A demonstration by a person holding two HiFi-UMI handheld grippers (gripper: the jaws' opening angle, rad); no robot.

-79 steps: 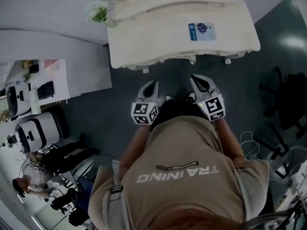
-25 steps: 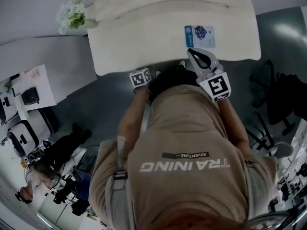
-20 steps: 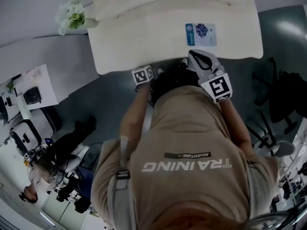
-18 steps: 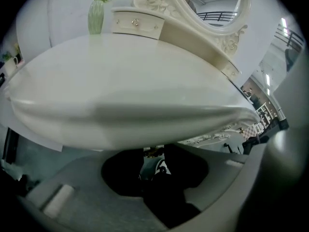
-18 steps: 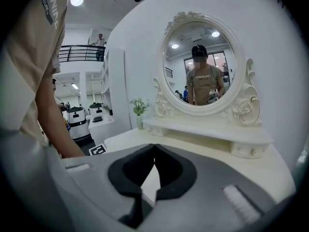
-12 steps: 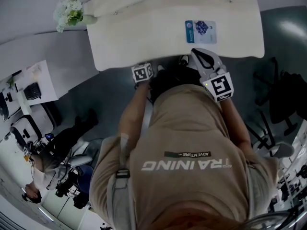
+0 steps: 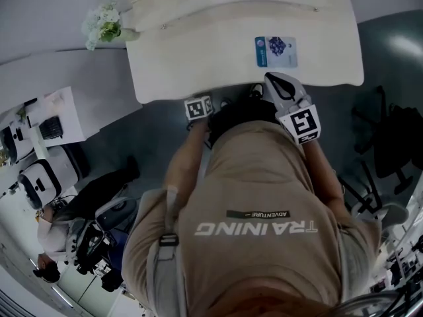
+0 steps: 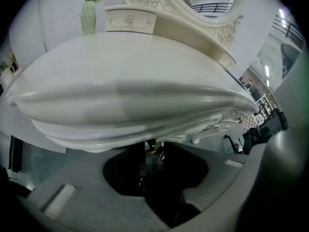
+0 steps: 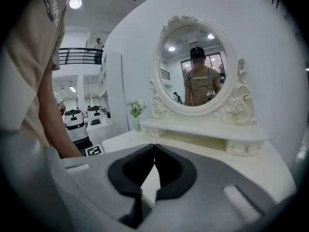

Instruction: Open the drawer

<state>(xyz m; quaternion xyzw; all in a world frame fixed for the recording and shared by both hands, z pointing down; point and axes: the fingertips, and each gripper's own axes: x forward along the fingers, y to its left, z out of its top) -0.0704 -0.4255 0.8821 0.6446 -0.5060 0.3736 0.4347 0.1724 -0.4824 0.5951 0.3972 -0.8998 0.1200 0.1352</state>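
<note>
A white dressing table point(image 7: 198, 58) stands in front of me. Its front drawer is hidden under the overhanging tabletop point(image 8: 145, 95). The marker cube point(image 7: 198, 107) of my left gripper shows just at the table's front edge, with the jaws out of sight beneath it. In the left gripper view, my left gripper point(image 8: 154, 148) sits in shadow under the edge, its jaws drawn close around a small brass drawer knob point(image 8: 150, 146). My right gripper point(image 7: 269, 78) hangs over the table's front edge to the right, shut and empty point(image 9: 154, 146).
A blue-and-white card point(image 7: 276, 50) lies on the tabletop near the right gripper. A vase of flowers point(image 7: 106, 26) stands at the back left, and an oval mirror point(image 9: 195, 64) rises behind a shelf with small drawers point(image 8: 128, 19). Black chairs point(image 7: 390, 144) stand right; a desk point(image 7: 46, 114) stands left.
Since 3.2 s ago I have stepped up to the table; the left gripper went under its front edge and the right one rose over it. Over the last second both barely moved.
</note>
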